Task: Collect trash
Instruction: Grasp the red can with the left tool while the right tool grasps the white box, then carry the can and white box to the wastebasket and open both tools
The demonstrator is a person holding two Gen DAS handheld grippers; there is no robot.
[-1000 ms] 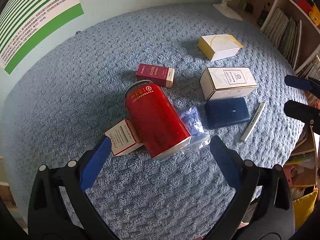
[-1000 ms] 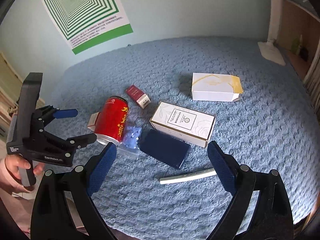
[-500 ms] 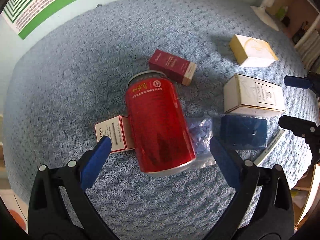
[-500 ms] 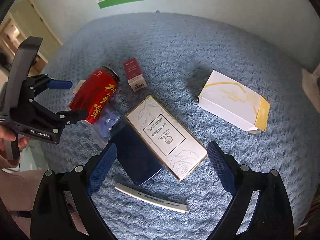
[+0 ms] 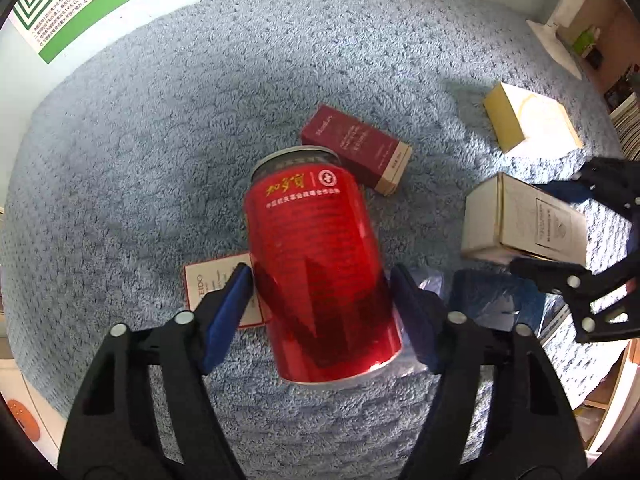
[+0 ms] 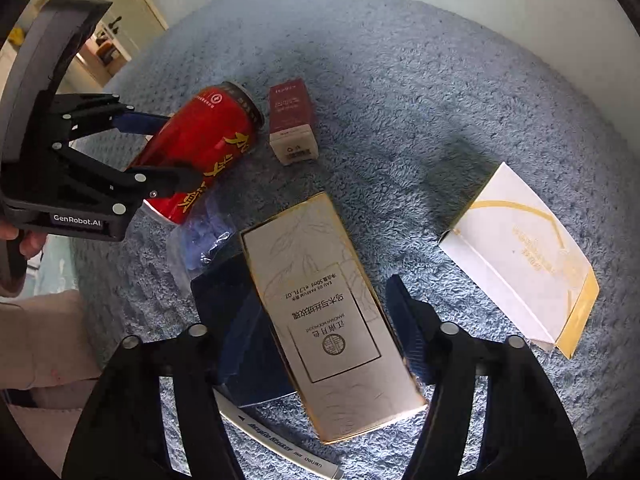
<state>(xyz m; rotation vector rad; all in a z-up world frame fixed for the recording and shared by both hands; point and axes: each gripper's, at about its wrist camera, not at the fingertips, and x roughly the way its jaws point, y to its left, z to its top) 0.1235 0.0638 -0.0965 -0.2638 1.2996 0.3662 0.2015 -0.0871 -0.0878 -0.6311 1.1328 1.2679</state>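
A red drink can [image 5: 316, 264] lies on its side on the blue carpet [image 5: 140, 152]. My left gripper [image 5: 320, 272] straddles the can, jaws closing, and the blue pads [image 5: 228, 312] meet both of its sides. The right wrist view shows the same hold by the left gripper [image 6: 176, 148] on the can [image 6: 200, 148]. A long white and gold perfume box [image 6: 328, 312] lies between the fingers of my right gripper [image 6: 320, 280]. Its jaws are closing too, with the right pad [image 6: 408, 324] against the box's side. The left pad merges with a navy box behind it.
Around the can lie a maroon box [image 5: 356, 148], a small white box with red edges [image 5: 208, 288] and a clear bag of blue bits [image 6: 200, 236]. A navy box [image 6: 224, 292], a white tube [image 6: 280, 440] and a white and yellow carton [image 6: 520, 256] are nearby. Shelves [image 5: 600, 48] stand at the right.
Both grippers came down over the carpet and rolled. The left jaws narrowed from wide open onto the can. The right jaws narrowed around the white and gold box.
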